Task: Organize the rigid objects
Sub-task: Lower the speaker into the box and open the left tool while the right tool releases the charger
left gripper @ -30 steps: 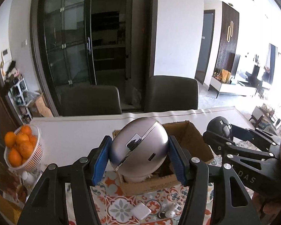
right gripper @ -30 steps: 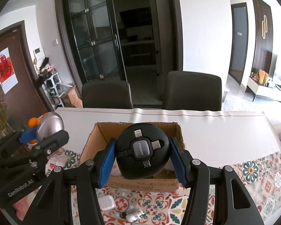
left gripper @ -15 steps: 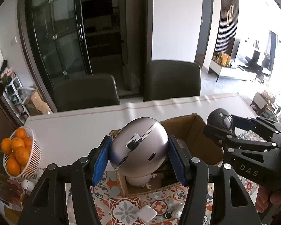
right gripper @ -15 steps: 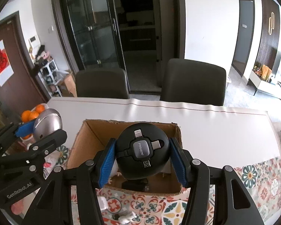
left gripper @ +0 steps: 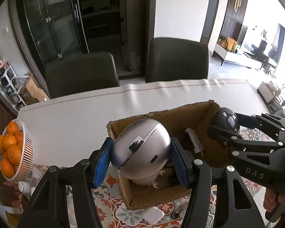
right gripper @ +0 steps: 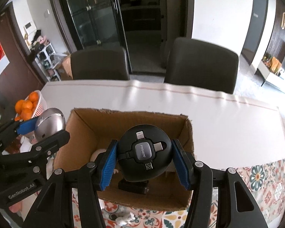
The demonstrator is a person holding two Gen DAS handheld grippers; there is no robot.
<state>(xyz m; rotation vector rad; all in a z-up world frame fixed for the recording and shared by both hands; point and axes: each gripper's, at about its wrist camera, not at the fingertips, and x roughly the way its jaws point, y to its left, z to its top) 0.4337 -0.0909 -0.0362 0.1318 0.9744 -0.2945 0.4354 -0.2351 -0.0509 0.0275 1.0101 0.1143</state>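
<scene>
My left gripper (left gripper: 140,159) is shut on a silver egg-shaped case (left gripper: 140,150) and holds it over the left part of an open cardboard box (left gripper: 180,112). My right gripper (right gripper: 144,161) is shut on a round black PISEN cable hub (right gripper: 144,153) and holds it above the same box (right gripper: 127,117). Each gripper shows in the other's view: the right with the black hub (left gripper: 225,117), the left with the silver case (right gripper: 49,123). Inside the box lie a white adapter (left gripper: 194,140), a black block (right gripper: 133,187) and a pale rounded item (right gripper: 96,153).
A white basket of oranges (left gripper: 11,152) stands at the table's left edge. A white square charger (left gripper: 153,214) and small items lie on the patterned cloth (right gripper: 266,178) in front of the box. Two dark chairs (right gripper: 201,64) stand behind the white table (right gripper: 218,117).
Both grippers have moved forward and tilted down over the box, each still holding its object. The box interior now shows more fully.
</scene>
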